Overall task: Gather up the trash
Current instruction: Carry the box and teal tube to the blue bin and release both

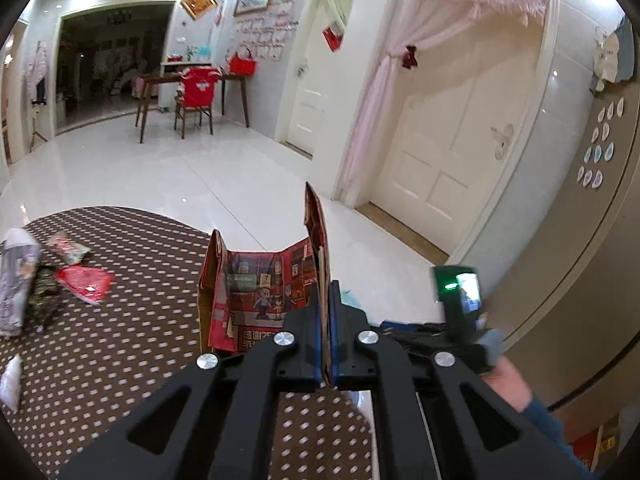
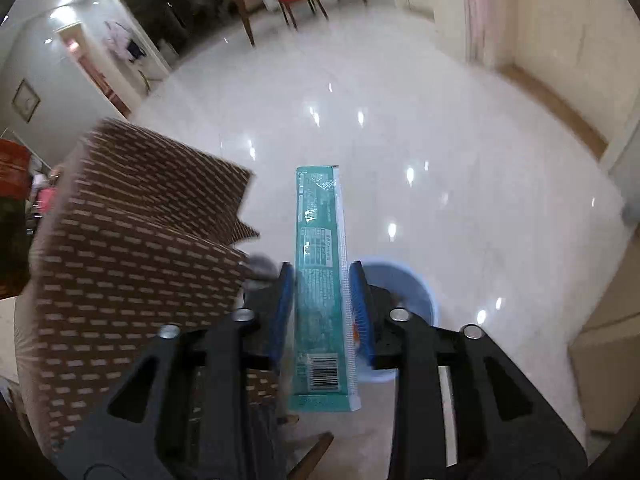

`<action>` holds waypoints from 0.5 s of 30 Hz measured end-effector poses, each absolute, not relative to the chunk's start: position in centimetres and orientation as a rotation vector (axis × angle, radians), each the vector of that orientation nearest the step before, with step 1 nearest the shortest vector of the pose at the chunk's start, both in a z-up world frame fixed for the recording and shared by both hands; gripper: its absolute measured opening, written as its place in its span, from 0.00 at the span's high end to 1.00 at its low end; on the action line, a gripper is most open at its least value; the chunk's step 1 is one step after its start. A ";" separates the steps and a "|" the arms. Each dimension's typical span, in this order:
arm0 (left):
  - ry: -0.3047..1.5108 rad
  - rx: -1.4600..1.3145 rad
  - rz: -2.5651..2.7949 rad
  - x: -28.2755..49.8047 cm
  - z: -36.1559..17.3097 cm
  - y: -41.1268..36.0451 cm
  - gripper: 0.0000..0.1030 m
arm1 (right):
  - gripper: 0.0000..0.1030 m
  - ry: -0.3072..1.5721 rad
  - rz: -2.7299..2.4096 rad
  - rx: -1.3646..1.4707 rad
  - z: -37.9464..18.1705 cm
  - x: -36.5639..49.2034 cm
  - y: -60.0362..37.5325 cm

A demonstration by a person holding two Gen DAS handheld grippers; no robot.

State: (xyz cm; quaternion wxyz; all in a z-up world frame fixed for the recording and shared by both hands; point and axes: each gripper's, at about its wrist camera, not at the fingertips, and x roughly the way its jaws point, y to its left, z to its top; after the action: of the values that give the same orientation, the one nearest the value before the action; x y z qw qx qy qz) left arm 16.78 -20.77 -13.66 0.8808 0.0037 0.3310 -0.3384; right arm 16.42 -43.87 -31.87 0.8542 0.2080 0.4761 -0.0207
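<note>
My left gripper (image 1: 326, 312) is shut on a flap of a red printed cardboard box (image 1: 256, 296), holding it above the dotted brown tablecloth (image 1: 120, 340). My right gripper (image 2: 322, 292) is past the table edge, above a light blue bin (image 2: 416, 292) on the floor. A long teal wrapper (image 2: 322, 280) sits between its blue pads (image 2: 360, 308), with a thin gap on each side; the jaws look slightly apart. More trash lies at the table's left: a red packet (image 1: 86, 284), a patterned wrapper (image 1: 68, 246) and a grey bag (image 1: 16, 280).
The right gripper's camera body (image 1: 460, 300) and the person's hand (image 1: 512, 384) show at the right of the left wrist view. A white scrap (image 1: 10, 384) lies at the table's left edge. White tiled floor (image 2: 440, 160), doors (image 1: 452, 140), a far table and a red-covered chair (image 1: 196, 96) lie beyond.
</note>
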 end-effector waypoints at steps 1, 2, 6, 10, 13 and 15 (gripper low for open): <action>0.697 0.015 -0.712 17.0 -13.9 -21.4 0.97 | 0.34 1.011 -0.042 0.466 -32.7 16.6 -44.3; 0.707 0.027 -0.720 17.3 -14.2 -22.4 0.97 | 0.34 1.006 -0.045 0.495 -33.3 16.6 -44.8; 0.740 0.048 -0.757 18.3 -15.1 -25.2 0.97 | 0.26 0.964 -0.076 0.564 -33.3 15.7 -47.3; 0.771 0.066 -0.811 18.6 -16.0 -28.3 0.97 | 0.24 0.891 -0.114 0.607 -31.5 14.1 -50.1; 0.809 0.066 -0.859 18.9 -16.9 -30.6 0.97 | 0.22 0.843 -0.124 0.634 -30.3 13.6 -52.0; 0.836 0.060 -0.890 19.2 -17.5 -31.8 0.97 | 0.22 0.813 -0.139 0.634 -29.2 12.7 -52.9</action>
State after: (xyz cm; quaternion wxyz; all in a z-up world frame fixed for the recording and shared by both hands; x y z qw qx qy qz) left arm 19.22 -31.76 -17.53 0.8188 0.0282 0.3926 -0.4179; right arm 12.72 -52.91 -29.25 0.8676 0.3031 0.3886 -0.0664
